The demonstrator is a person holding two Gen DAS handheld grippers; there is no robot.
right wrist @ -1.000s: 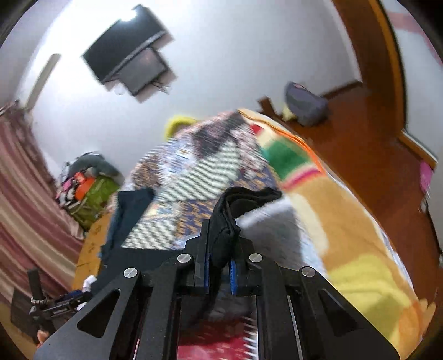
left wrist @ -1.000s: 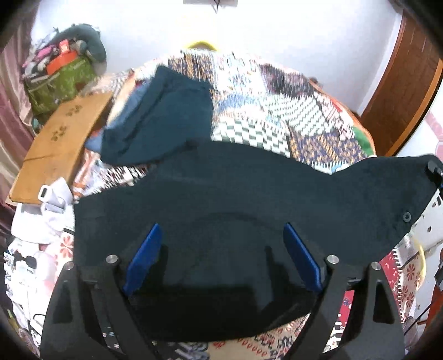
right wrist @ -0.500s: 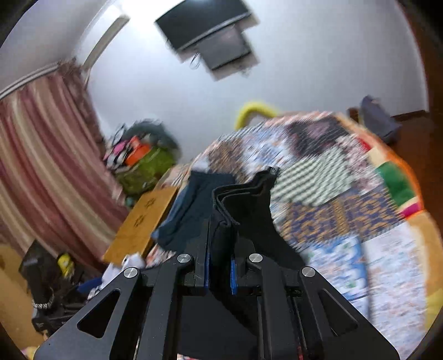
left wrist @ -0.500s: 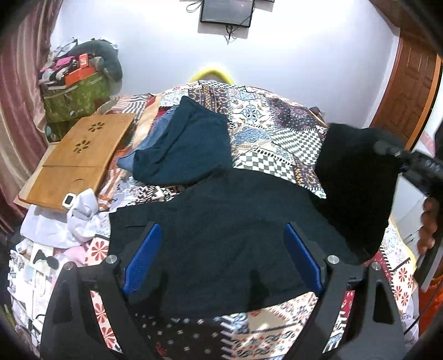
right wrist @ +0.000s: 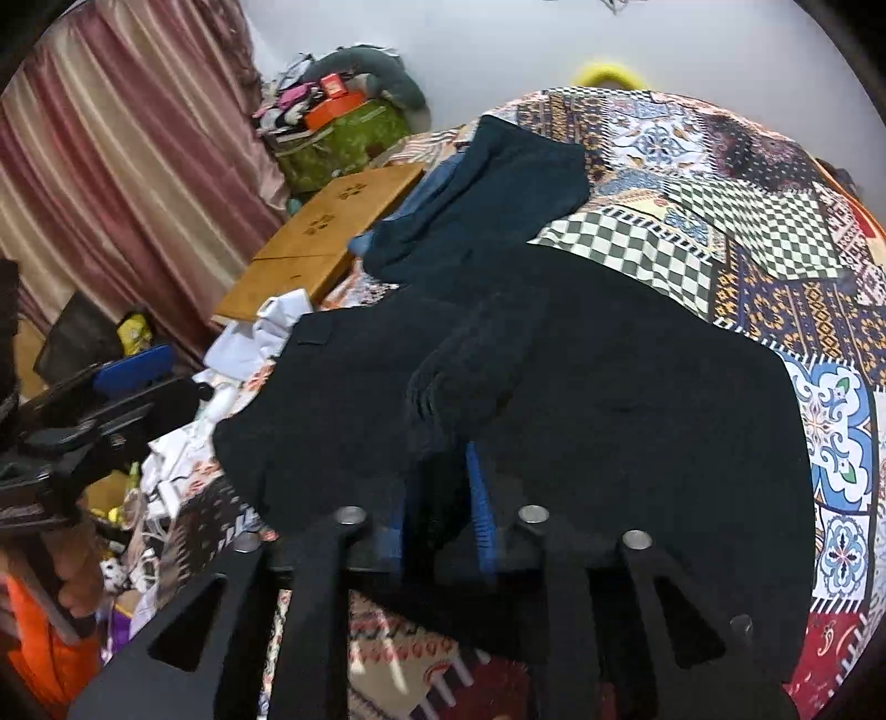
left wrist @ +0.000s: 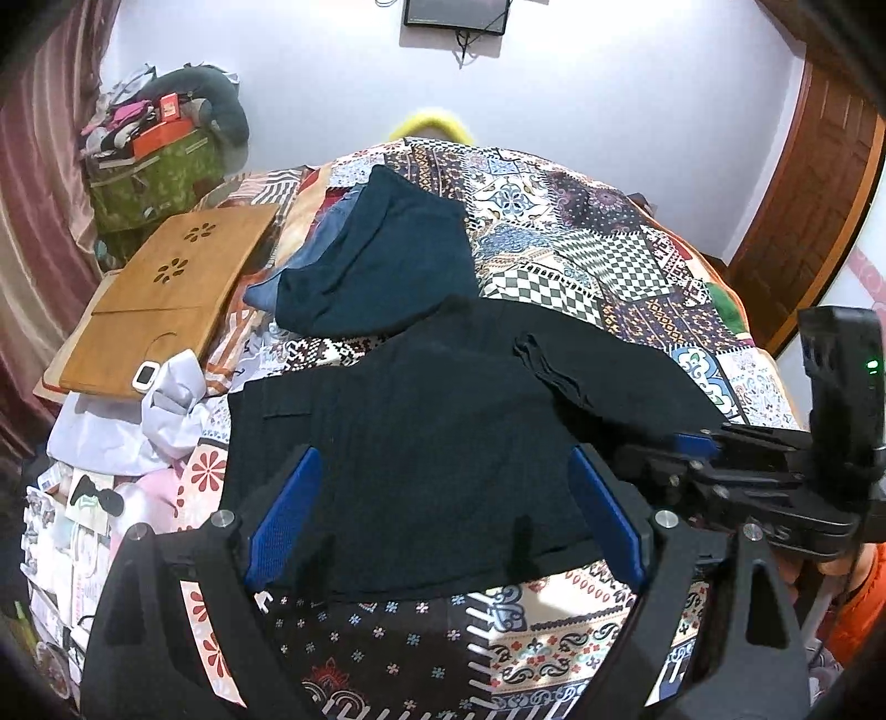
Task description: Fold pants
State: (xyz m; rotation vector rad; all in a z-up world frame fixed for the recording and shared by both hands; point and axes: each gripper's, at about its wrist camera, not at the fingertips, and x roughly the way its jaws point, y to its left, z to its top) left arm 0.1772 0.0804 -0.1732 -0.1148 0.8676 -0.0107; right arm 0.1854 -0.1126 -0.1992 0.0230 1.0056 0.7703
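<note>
Left wrist view shows one pair of black pants (left wrist: pixel 443 432) spread on a bed covered by a patchwork quilt (left wrist: pixel 598 260), with one end folded back over the middle so that a bunched hem lies on top. The left tool (left wrist: pixel 443 520) hovers over the near edge of the pants, its two blue pads (left wrist: pixel 282 515) standing wide apart with nothing pinched between them. The right tool (left wrist: pixel 692 448) enters from the right edge of this view, its tip at the folded layer.

Right wrist view looks along the right tool (right wrist: pixel 437 498): its jaws are opening, a narrow gap shows between the two blue pads (right wrist: pixel 479 498), and a fold of the black pants (right wrist: pixel 554 387) lies in that gap, rising as a ridge just ahead of the tips. Whether the pads still press on the cloth I cannot tell for sure; they look slightly parted from it.

Beyond the pants lies one dark teal garment (left wrist: pixel 387 260) on top of one blue one (left wrist: pixel 326 243). To the left sit one wooden lap tray (left wrist: pixel 166 299) with two flower cut-outs, one white cloth (left wrist: pixel 160 399), and one green bag (left wrist: pixel 149 183) piled with clutter. One dark screen (left wrist: pixel 454 16) hangs on the wall. No writing is legible anywhere.
</note>
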